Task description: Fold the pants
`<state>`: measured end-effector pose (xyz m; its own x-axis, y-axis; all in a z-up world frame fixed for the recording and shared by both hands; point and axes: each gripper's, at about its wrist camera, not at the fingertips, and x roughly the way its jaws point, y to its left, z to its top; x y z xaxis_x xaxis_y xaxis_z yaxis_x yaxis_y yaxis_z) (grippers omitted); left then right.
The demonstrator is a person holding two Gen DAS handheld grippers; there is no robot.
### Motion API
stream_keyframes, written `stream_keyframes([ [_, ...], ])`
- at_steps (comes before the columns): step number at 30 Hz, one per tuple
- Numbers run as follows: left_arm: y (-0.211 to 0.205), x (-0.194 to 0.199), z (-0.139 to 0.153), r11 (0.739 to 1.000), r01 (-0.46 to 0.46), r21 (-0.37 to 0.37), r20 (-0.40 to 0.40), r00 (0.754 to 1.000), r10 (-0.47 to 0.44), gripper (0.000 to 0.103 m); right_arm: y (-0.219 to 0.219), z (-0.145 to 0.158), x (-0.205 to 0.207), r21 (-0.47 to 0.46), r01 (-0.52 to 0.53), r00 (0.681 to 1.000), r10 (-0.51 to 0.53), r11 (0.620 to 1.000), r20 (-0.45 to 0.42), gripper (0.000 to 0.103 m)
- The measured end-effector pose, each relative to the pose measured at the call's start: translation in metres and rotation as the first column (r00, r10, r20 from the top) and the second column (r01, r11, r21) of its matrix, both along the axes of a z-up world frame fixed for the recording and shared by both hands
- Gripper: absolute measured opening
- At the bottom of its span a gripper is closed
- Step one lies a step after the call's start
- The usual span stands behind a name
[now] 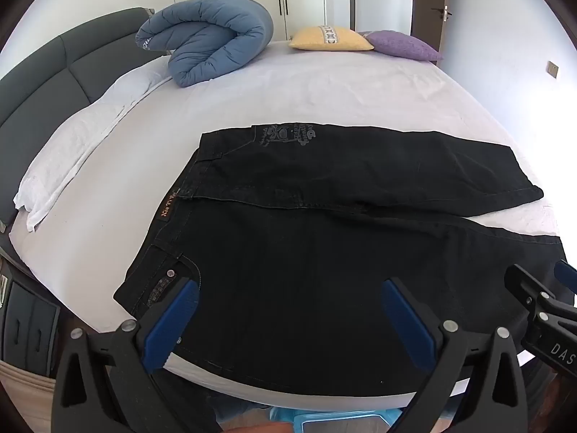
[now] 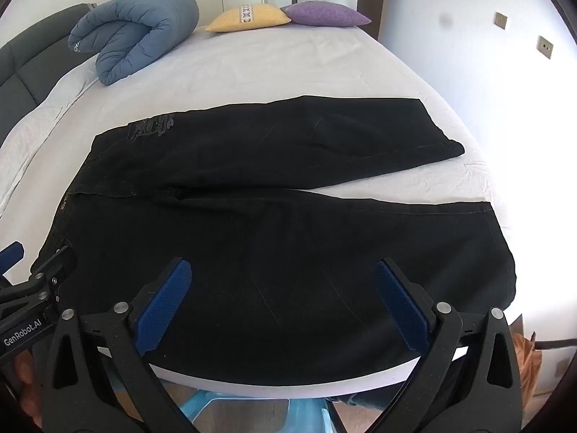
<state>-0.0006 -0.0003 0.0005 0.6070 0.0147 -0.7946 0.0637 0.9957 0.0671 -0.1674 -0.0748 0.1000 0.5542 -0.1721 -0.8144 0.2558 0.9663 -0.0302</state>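
Note:
Black pants (image 1: pixel 306 223) lie spread flat on the white bed sheet (image 1: pixel 288 90), waistband to the left, both legs running right and split apart at the hems. My left gripper (image 1: pixel 290 285) hovers open above the near hip, close to the pocket and rivet. In the right wrist view the same pants (image 2: pixel 270 198) fill the middle, and my right gripper (image 2: pixel 283 267) stands open over the near leg. Nothing is between either pair of blue pads. Each gripper shows at the edge of the other's view.
A rolled blue duvet (image 1: pixel 209 39), a yellow cushion (image 1: pixel 330 38) and a purple cushion (image 1: pixel 404 45) lie at the far side of the bed. A grey headboard (image 1: pixel 43 72) runs along the left. A blue plastic stool (image 2: pixel 252 411) stands below the near bed edge.

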Motion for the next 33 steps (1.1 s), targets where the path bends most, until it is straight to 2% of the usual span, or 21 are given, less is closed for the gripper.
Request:
stream_keyframes([
  [15, 0.008, -0.004, -0.003, 1.0, 0.0, -0.002, -0.016, 1.0, 0.0, 0.103, 0.008, -0.012, -0.002, 0.0, -0.004, 1.0, 0.004, 1.0, 0.002, 0.103],
  [33, 0.008, -0.004, -0.006, 1.0, -0.001, 0.006, -0.021, 1.0, 0.001, 0.103, 0.006, -0.007, 0.001, 0.002, -0.011, 1.0, 0.011, 1.0, -0.004, 0.103],
])
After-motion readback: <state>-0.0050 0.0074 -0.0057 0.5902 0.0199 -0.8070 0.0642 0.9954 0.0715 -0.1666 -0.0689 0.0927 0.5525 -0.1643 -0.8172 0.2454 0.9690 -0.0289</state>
